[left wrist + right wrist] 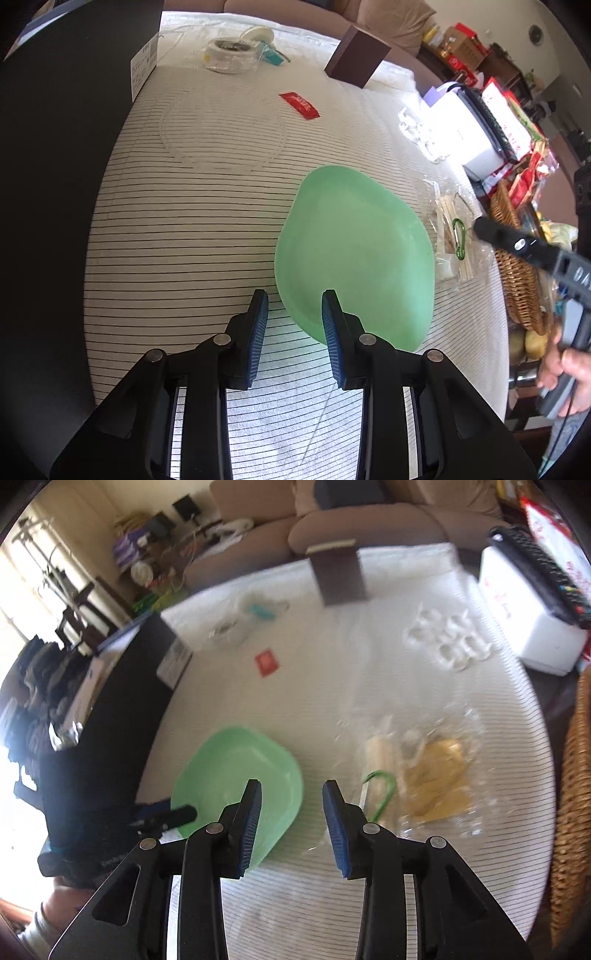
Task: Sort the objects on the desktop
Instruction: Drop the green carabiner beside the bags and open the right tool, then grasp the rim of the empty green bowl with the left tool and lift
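Note:
A green plate (pixel 354 254) lies on the striped tablecloth; it also shows in the right wrist view (pixel 240 775). My left gripper (pixel 294 301) is open and empty at the plate's near left rim. My right gripper (pixel 291 792) is open and empty, above the cloth between the plate and a green carabiner (pixel 382 788). The carabiner (pixel 459 238) lies on a clear bag of wooden sticks (pixel 448 229). A red sachet (pixel 299 105) lies farther back; it also shows in the right wrist view (pixel 266 662). The right wrist view is blurred.
A brown box (pixel 356 61) stands at the back, a roll of tape (pixel 231 55) at the back left, a black box (pixel 74 147) at the left. A white box (pixel 469 129) and a wicker basket (pixel 517 258) are on the right. White plastic rings (pixel 450 638) lie nearby.

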Available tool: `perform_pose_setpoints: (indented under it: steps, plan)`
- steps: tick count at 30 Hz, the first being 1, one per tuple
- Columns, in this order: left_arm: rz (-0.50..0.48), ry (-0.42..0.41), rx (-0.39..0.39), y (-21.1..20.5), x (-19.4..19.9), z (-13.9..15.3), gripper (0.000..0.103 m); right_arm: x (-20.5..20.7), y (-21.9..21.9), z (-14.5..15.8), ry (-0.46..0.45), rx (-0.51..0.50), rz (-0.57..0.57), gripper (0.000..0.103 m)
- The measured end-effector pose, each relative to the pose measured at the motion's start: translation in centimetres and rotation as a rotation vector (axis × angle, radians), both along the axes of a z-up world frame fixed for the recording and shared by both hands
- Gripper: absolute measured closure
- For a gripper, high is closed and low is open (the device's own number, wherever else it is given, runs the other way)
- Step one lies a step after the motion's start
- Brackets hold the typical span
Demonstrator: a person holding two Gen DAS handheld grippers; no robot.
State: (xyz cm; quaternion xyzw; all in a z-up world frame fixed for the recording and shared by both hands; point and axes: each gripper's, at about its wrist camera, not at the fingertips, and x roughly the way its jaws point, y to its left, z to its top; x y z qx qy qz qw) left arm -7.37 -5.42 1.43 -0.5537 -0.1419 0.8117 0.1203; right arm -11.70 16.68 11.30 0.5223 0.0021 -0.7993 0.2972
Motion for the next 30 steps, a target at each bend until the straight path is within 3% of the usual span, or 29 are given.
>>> perform_pose_setpoints:
  steps: [7, 8, 11, 14, 18, 23, 27, 30]
  plan:
    - [-0.025, 0.008, -0.036, 0.4, -0.1, 0.1, 0.080, -1.1, -3.7, -3.2, 0.035, 0.126, 0.036, 0.067]
    - [-0.027, 0.010, -0.050, 0.5, -0.1, 0.1, 0.087, -1.3, -4.1, -3.6, 0.035, 0.141, 0.053, 0.071]
    - [-0.018, 0.011, -0.059, 0.5, 0.0, 0.1, 0.087, -1.1, -5.1, -3.9, 0.066, 0.177, 0.086, 0.075]
    - [-0.006, 0.017, -0.047, 0.1, 0.1, 0.6, 0.088, -1.2, -4.8, -3.2, 0.064, 0.131, 0.066, 0.078]
    - [0.013, 0.061, 0.012, -1.0, 0.7, 3.2, 0.088, -1.1, -4.5, -0.1, 0.104, 0.049, 0.044, 0.078]
    - [0.019, 0.188, 0.038, -2.5, 2.4, 8.8, 0.087, -0.5, -5.3, 6.2, 0.197, -0.035, 0.061, 0.078]
    - [0.048, 0.231, 0.091, -5.7, 3.3, 12.9, 0.087, -0.3, -7.2, 11.6, 0.226, -0.132, 0.110, 0.078]
    - [0.044, 0.237, 0.068, -8.8, 3.2, 15.5, 0.087, -0.2, -10.6, 14.4, 0.240, -0.180, 0.158, 0.078]
